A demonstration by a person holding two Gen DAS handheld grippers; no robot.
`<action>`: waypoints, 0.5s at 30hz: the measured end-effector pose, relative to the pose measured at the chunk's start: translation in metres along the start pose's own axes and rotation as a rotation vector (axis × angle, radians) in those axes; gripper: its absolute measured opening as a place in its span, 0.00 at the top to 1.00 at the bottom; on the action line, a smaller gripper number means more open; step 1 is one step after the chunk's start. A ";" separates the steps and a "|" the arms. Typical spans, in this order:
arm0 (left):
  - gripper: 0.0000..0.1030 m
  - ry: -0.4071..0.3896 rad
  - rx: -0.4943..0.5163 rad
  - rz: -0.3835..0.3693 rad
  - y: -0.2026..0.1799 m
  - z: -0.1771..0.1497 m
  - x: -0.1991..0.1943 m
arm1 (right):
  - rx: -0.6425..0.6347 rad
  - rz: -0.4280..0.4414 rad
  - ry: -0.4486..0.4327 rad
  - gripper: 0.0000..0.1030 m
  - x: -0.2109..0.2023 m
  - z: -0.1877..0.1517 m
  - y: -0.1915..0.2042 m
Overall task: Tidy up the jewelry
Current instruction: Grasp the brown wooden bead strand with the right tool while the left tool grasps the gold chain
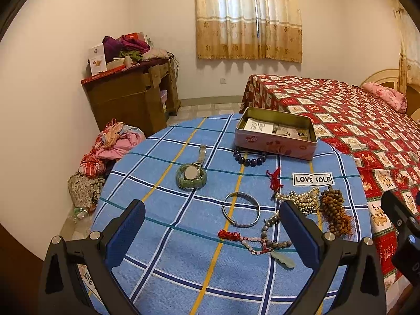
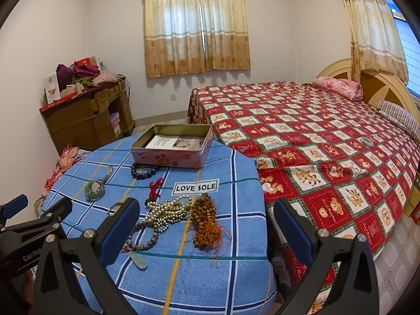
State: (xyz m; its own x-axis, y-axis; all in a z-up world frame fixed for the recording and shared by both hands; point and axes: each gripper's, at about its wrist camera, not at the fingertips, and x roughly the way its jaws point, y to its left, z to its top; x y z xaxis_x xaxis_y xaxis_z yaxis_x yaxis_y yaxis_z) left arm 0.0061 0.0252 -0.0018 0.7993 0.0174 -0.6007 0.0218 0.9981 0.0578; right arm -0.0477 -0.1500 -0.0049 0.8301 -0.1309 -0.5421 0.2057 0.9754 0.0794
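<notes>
Jewelry lies on a round table under a blue plaid cloth [image 1: 183, 262]. An open pink tin [image 1: 275, 134] stands at the far edge, also in the right wrist view [image 2: 173, 147]. On the cloth lie a watch in a green bangle [image 1: 191, 175], a dark bead bracelet [image 1: 249, 157], a silver bangle [image 1: 241, 209], a pearl strand [image 1: 302, 200], brown wooden beads [image 1: 334, 210] and a grey bead string with a jade pendant [image 1: 278, 246]. My left gripper [image 1: 212, 236] is open and empty above the near cloth. My right gripper [image 2: 207, 232] is open and empty above the wooden beads [image 2: 206, 218].
A bed with a red patterned cover [image 2: 328, 144] stands right of the table. A wooden cabinet piled with clothes [image 1: 131, 89] is at the back left. A heap of clothes [image 1: 105, 157] lies on the floor by the table's left side.
</notes>
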 end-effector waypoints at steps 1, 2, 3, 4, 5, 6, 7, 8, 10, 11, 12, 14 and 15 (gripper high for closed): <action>0.01 0.008 0.000 -0.009 0.001 -0.001 0.003 | 0.005 -0.007 0.015 0.00 0.004 -0.001 -0.003; 0.01 0.014 0.000 -0.016 0.001 -0.002 0.005 | 0.011 -0.017 0.033 0.00 0.009 -0.003 -0.007; 0.01 0.027 0.001 -0.028 0.001 -0.003 0.010 | 0.018 -0.029 0.056 0.00 0.015 -0.006 -0.012; 0.01 0.045 0.004 -0.040 0.001 -0.005 0.015 | 0.023 -0.038 0.071 0.04 0.020 -0.008 -0.018; 0.01 0.059 0.006 -0.045 0.002 -0.007 0.019 | 0.025 -0.046 0.090 0.09 0.025 -0.010 -0.024; 0.01 0.081 0.007 -0.051 0.002 -0.009 0.025 | 0.022 -0.050 0.110 0.20 0.032 -0.012 -0.028; 0.01 0.102 0.004 -0.055 0.003 -0.011 0.031 | 0.017 -0.047 0.133 0.26 0.038 -0.012 -0.030; 0.01 0.118 -0.003 -0.058 0.004 -0.012 0.036 | 0.013 -0.035 0.160 0.27 0.045 -0.012 -0.033; 0.01 0.143 -0.022 -0.069 0.007 -0.013 0.043 | 0.006 0.009 0.212 0.28 0.060 -0.013 -0.033; 0.01 0.151 -0.035 -0.076 0.009 -0.012 0.047 | 0.004 0.026 0.232 0.29 0.067 -0.013 -0.032; 0.01 0.153 -0.042 -0.079 0.010 -0.011 0.049 | -0.001 0.043 0.250 0.29 0.074 -0.013 -0.029; 0.01 0.150 -0.043 -0.080 0.011 -0.010 0.051 | -0.021 0.061 0.283 0.32 0.090 -0.013 -0.022; 0.01 0.147 -0.035 -0.079 0.011 -0.009 0.052 | -0.040 0.071 0.300 0.32 0.100 -0.013 -0.017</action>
State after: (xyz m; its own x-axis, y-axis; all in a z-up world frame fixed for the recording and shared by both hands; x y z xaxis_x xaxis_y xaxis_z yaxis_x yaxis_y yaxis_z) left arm 0.0427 0.0374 -0.0394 0.6995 -0.0550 -0.7125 0.0580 0.9981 -0.0202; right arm 0.0250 -0.1770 -0.0712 0.6504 -0.0101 -0.7595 0.1272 0.9872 0.0958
